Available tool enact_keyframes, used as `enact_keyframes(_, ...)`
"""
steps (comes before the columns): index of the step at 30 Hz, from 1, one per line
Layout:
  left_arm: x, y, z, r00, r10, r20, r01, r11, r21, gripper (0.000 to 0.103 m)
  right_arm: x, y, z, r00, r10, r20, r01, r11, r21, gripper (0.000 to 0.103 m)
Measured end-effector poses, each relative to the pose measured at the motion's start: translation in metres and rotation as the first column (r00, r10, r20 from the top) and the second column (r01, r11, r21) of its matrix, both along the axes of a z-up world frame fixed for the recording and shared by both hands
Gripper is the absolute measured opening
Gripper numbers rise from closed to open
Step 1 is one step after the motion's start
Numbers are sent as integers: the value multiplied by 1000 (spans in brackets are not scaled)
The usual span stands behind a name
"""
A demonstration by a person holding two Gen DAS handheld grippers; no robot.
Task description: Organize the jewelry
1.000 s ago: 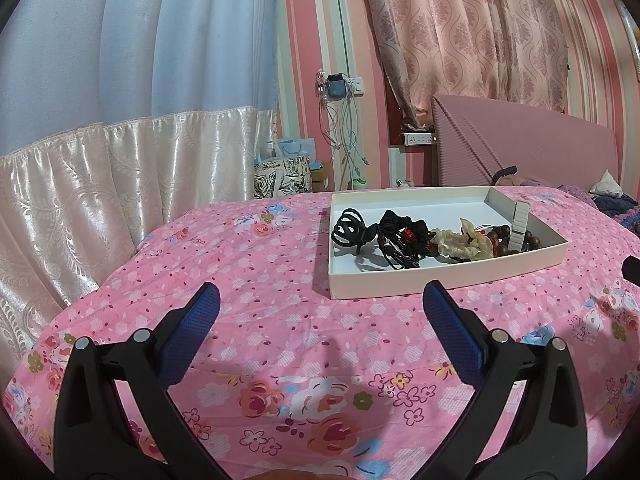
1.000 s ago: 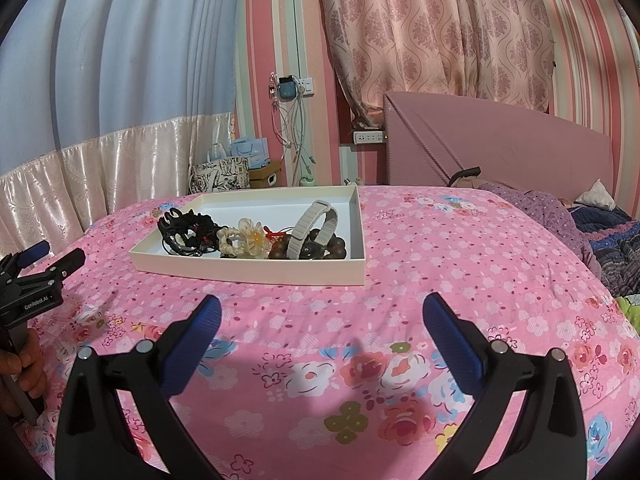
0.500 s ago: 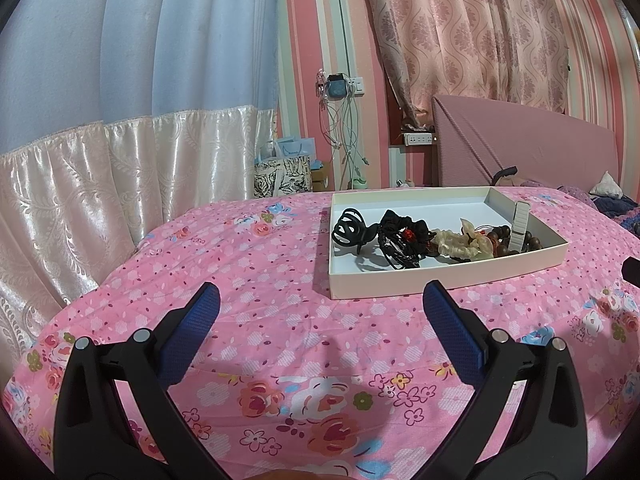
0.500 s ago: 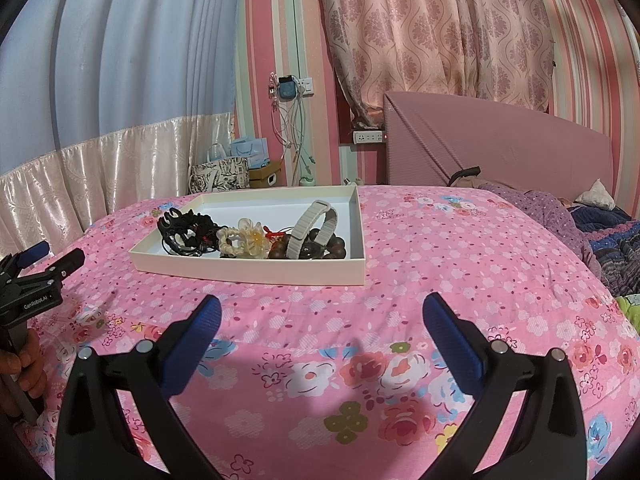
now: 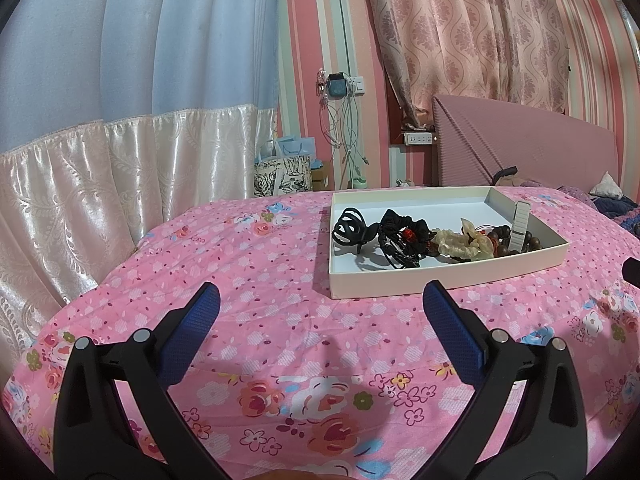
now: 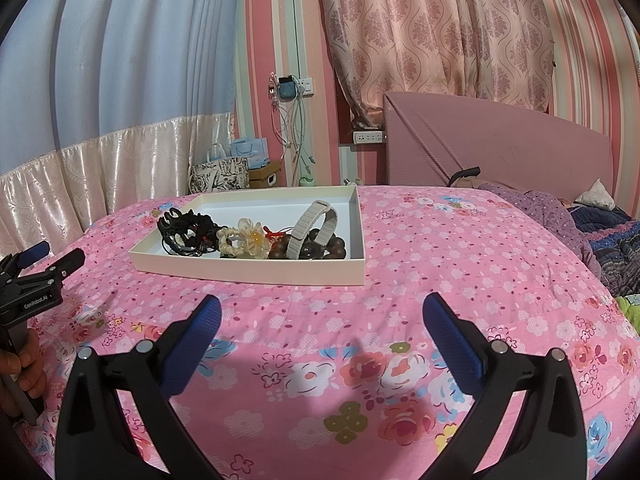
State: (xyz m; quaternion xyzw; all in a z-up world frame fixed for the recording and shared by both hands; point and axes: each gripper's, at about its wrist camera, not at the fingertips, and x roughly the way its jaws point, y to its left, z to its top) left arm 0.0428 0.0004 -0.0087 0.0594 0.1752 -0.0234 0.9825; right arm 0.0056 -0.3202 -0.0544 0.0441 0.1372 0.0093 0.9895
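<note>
I have both grippers low over the bed (image 5: 256, 264), jaws spread wide and holding nothing. The left gripper (image 5: 320, 312) points at the tray (image 5: 440, 280) from its near left; the right gripper (image 6: 320, 314) faces the tray's near wall, with only open quilt between. In the right view, the left gripper shows at the far left edge, gripped by a hand (image 6: 28, 368). The jewelry sits in the tray's near half, bunched in a row: a black clip (image 5: 352, 229) leftmost, a black tangle (image 5: 400, 240) touching it, a cream scrunchie (image 6: 244, 242), dark beads (image 6: 328, 249), and a grey strap (image 6: 314, 226) arched upright over the beads. The tray's far half is bare. The quilt is pink and flowered. Beyond are bags (image 6: 224, 170) on the floor, cables (image 6: 294, 128) hanging from a wall socket, a pink headboard (image 6: 500, 152), striped walls and curtains (image 6: 432, 28).
</note>
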Motion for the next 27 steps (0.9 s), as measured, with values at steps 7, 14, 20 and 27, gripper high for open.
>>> enact_keyframes(7,0,0,0,1000,0,0,0,1000,1,100,0,0,0,1000,0,0,0,1000,0,101)
enact_keyframes(14,1,0,0,1000,2,-7,-2,1000,-6,100,0,0,0,1000,0,-1,0,1000,0,101)
enact_keyframes(20,0,1,1,1000,6,-6,-6,1000,-14,100,-1,0,0,1000,-3,2,3,1000,-1,101)
enact_keyframes(27,-4,1,1,1000,18,6,-17,1000,-24,100,-1,1,0,1000,-5,4,5,1000,-10,101)
